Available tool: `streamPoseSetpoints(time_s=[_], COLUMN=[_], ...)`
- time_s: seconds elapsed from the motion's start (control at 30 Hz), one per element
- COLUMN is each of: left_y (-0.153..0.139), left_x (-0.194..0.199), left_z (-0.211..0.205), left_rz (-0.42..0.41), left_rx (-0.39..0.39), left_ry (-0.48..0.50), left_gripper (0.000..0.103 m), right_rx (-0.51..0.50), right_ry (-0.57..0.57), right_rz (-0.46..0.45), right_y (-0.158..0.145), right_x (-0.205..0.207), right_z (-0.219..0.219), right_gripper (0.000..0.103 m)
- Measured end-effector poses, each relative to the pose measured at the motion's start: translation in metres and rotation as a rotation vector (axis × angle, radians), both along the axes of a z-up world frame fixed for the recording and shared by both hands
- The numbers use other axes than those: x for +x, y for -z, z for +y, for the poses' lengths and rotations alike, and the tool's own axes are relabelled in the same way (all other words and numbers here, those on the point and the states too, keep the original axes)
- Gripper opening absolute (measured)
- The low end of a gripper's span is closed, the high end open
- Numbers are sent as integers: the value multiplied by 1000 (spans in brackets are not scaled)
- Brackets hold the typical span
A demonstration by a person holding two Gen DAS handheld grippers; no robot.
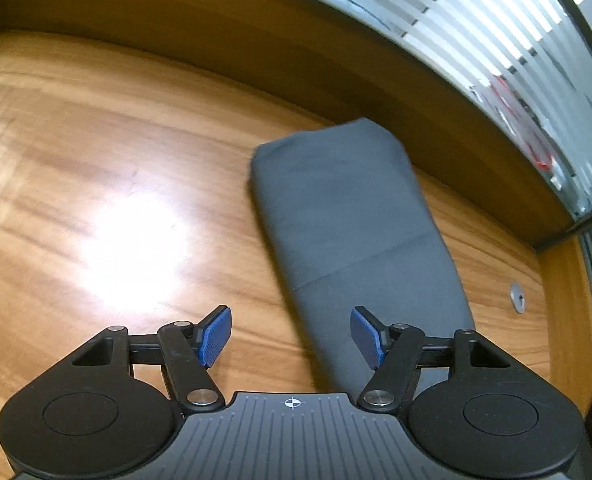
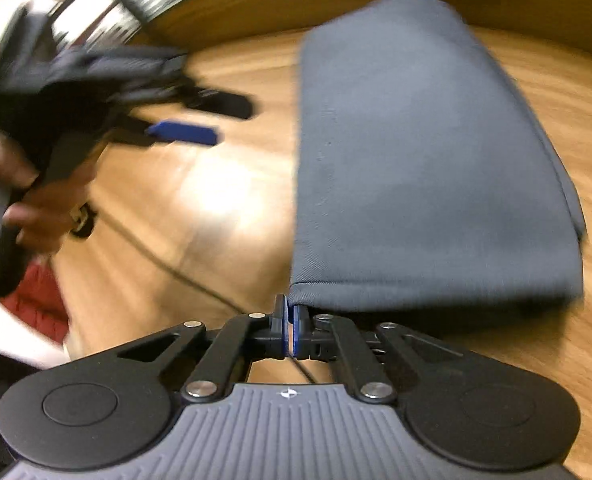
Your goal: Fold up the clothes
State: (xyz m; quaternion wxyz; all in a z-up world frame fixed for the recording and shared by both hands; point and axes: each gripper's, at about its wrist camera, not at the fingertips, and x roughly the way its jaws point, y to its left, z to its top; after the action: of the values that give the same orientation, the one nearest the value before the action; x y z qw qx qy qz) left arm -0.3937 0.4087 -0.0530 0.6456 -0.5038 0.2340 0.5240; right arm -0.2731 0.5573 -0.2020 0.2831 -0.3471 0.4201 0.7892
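I hold 2 grippers over a wooden table. My right gripper has its blue pads squeezed together on the near corner of a folded gray cloth. The cloth corner goes right in between the pads. The rest of the cloth lies flat on the table and stretches away from me.

My left gripper has its jaws wide apart and holds nothing. Its 2 blue pads stand over the table. The folded gray cloth lies in front of it, a bit to the right, with 1 seam line across it. The near end of the cloth goes under the right pad.

From my right wrist I see my left gripper off to the left, blurry, well apart from the cloth. A hand holds its grip. A thin dark cord runs over the table there.

A bright light spot shines on the wood. Striped window blinds sit behind the table.
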Motion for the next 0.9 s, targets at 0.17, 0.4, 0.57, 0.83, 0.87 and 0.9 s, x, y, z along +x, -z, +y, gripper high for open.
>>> streamPoseSetpoints(time_s=[0.17, 0.4, 0.57, 0.83, 0.87, 0.9], left_y=[6, 23, 35, 43, 44, 45], left_x=[0, 18, 36, 40, 39, 39], left_z=[-5, -2, 6, 24, 27, 29], left_rz=[5, -17, -24, -22, -27, -31], left_rx=[-6, -46, -82, -77, -77, -76], left_ry=[-3, 24, 62, 40, 36, 32], left_gripper=[68, 70, 79, 81, 82, 82], right_rx=[23, 60, 58, -66, -83, -99], right_ry=[-87, -5, 86, 204, 209, 214], right_rz=[-22, -43, -59, -20, -3, 14], right_y=[-21, -46, -45, 10, 16, 22], right_x=[1, 55, 90, 97, 95, 94], right_z=[16, 56, 92, 158, 163, 169], right_gripper=[6, 43, 70, 85, 85, 86])
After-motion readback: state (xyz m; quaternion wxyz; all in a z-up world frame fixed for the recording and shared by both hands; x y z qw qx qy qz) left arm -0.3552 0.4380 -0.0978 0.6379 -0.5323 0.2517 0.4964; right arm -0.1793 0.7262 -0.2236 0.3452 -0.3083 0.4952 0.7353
